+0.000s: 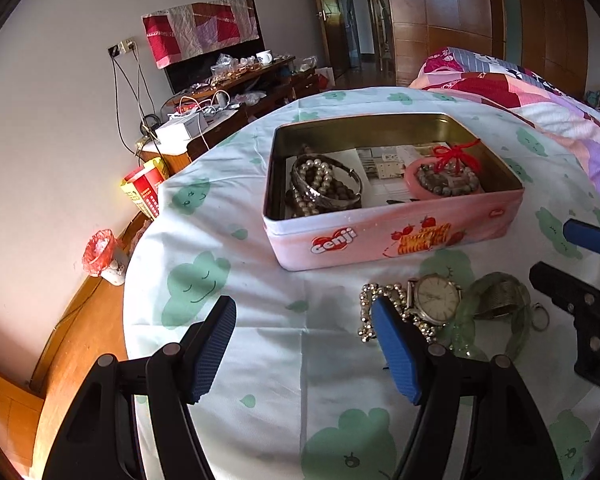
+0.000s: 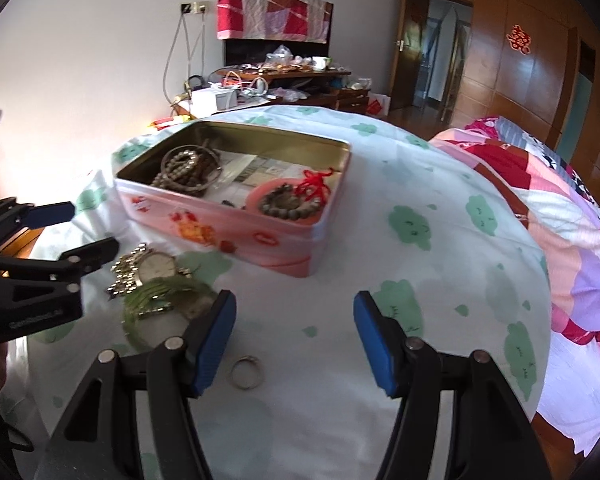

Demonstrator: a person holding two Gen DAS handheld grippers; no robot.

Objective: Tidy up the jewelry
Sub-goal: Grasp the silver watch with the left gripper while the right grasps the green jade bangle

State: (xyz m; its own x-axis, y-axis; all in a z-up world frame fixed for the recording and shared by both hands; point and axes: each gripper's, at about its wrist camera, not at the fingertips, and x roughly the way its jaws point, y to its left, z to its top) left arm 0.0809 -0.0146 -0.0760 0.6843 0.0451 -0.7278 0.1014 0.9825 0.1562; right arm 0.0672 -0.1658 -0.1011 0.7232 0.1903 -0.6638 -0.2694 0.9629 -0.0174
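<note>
Grippers first: the left gripper (image 1: 304,344) hovers low over the table with its blue-padded fingers spread wide and nothing between them. Its right finger sits just in front of a small heap of loose jewelry. The right gripper (image 2: 294,344) is also spread wide and empty, and a small silver ring (image 2: 247,372) lies on the cloth between its fingers, closer to the left one.

The heap beside the left gripper holds a silver link chain (image 1: 370,312), a wristwatch (image 1: 437,298) with a pale round face, and a translucent green bangle (image 1: 520,320), all touching or overlapping one another. Something metallic rests inside the bangle; what it is cannot be told.

Just beyond the heap stands an open pink biscuit tin (image 1: 380,236), on a white tablecloth (image 1: 228,216) printed with green shapes. Inside the tin, on the left, lie beaded bracelets and a silver bangle (image 1: 328,188) piled together. On the right, a bead bracelet rests in a pink ring-shaped piece (image 1: 448,184) next to a red knotted cord (image 1: 458,156).

Judging by this, the sorting looks partly done: several pieces are already in the tin, while the chain, watch, green bangle and ring remain on the cloth.
</note>
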